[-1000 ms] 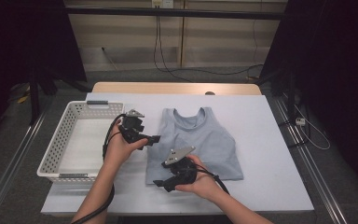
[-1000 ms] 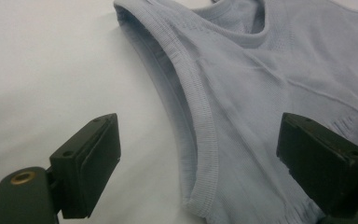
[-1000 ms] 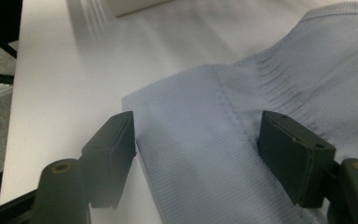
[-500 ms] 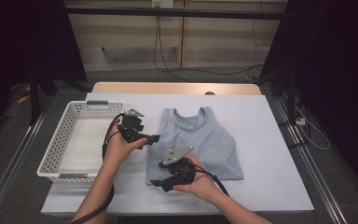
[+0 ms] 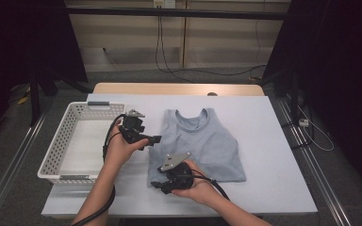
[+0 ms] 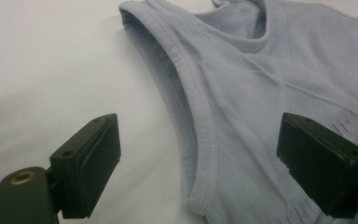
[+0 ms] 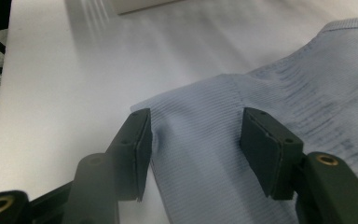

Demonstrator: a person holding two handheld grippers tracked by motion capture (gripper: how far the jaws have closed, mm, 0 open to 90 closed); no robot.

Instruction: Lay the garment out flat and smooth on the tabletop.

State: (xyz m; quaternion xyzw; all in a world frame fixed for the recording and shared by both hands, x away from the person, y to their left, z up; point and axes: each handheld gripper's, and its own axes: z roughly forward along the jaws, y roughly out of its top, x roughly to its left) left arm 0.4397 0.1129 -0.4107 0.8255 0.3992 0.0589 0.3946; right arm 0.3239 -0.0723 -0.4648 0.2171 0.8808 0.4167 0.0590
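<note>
Two hand-held grippers work at a pale blue tank top spread flat near the middle of a white-covered table, its neckline toward the far edge and its hem toward the near edge. At the garment's left armhole, the left gripper hovers with its jaws standing wide apart, the ribbed armhole edge lying between them and neither pad touching the cloth. At the near left corner of the hem, the right gripper straddles the fabric; its jaws have just been closing, and the corner of the hem lies between them, the left pad right at the cloth's edge while a clear gap remains before the right pad. A white perforated basket sits along the table's left edge, just beside the person's left hand.
</note>
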